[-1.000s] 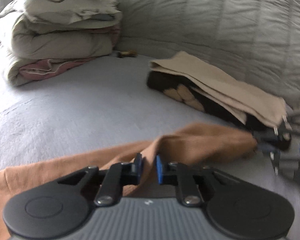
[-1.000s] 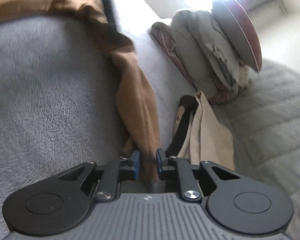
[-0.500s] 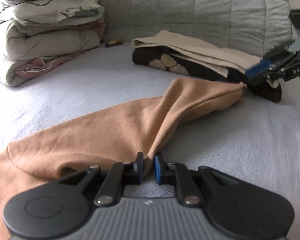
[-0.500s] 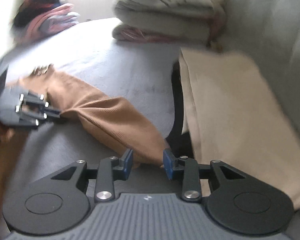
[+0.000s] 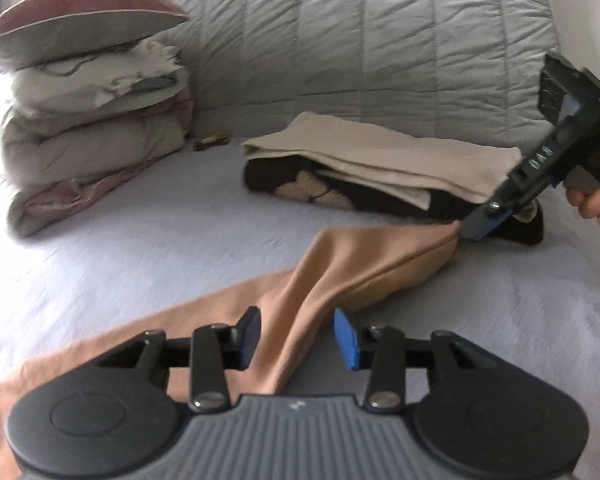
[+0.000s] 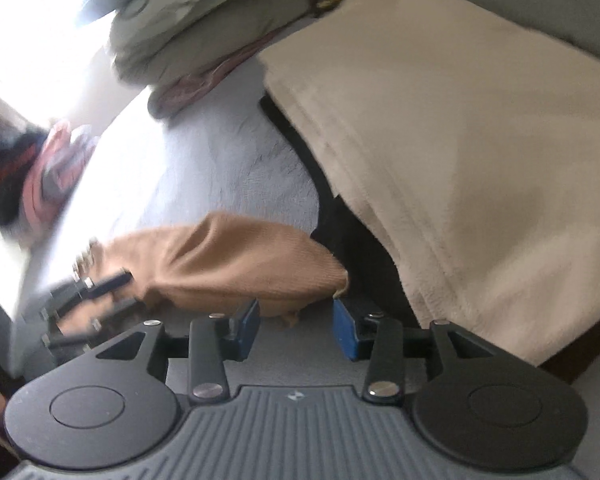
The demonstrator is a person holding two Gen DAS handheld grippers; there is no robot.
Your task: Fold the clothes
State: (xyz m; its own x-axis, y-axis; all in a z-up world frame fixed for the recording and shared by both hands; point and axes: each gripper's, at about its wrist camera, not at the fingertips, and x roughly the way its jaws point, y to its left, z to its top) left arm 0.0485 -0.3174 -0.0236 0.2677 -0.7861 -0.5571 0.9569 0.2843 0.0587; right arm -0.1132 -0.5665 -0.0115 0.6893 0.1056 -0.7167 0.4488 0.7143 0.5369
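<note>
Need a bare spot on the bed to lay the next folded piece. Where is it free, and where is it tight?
Free: the grey sheet between the stacked bedding, the tan knit garment and the folded beige-and-black pile.
Crowded: the tan garment's tip at that pile, where the right gripper sits, jaws opening.

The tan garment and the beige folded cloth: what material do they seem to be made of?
Tan garment: probably a fine ribbed knit, matte; faint parallel ribs show and it drapes softly. Beige folded cloth: seemingly a soft brushed or fleecy fabric, matte, with a fuzzy surface and thick edges.
</note>
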